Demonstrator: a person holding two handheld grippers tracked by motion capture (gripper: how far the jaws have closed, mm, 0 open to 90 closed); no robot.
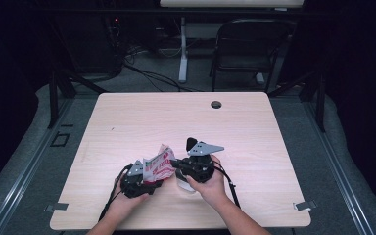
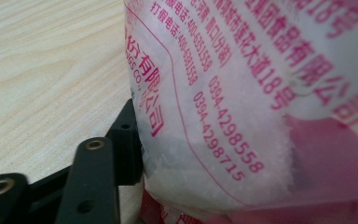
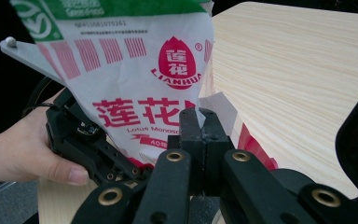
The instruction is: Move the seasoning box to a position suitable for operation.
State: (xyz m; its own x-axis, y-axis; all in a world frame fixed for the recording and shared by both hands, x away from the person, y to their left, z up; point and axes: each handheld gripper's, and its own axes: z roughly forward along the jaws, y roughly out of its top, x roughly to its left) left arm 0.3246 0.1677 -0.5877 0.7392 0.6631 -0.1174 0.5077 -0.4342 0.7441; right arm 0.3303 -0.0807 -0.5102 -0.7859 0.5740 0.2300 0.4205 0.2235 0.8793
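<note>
bag: white-and-red printed packet, held up over the near edge of the table, between both grippers
right gripper: jaws clamped tight on the bag's edge
left gripper: jaws partly wide, one pad against the bag's bulging side; firm grip unclear
step: likely securing a two-sided hold to open or tear
next: left needs a solid pinch before pulling
hidden: left gripper's other jaw, bag's contents

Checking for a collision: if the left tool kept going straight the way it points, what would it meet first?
Probably the white-and-red bag, right against the left tool; the right tool pinches the bag's edge.
</note>
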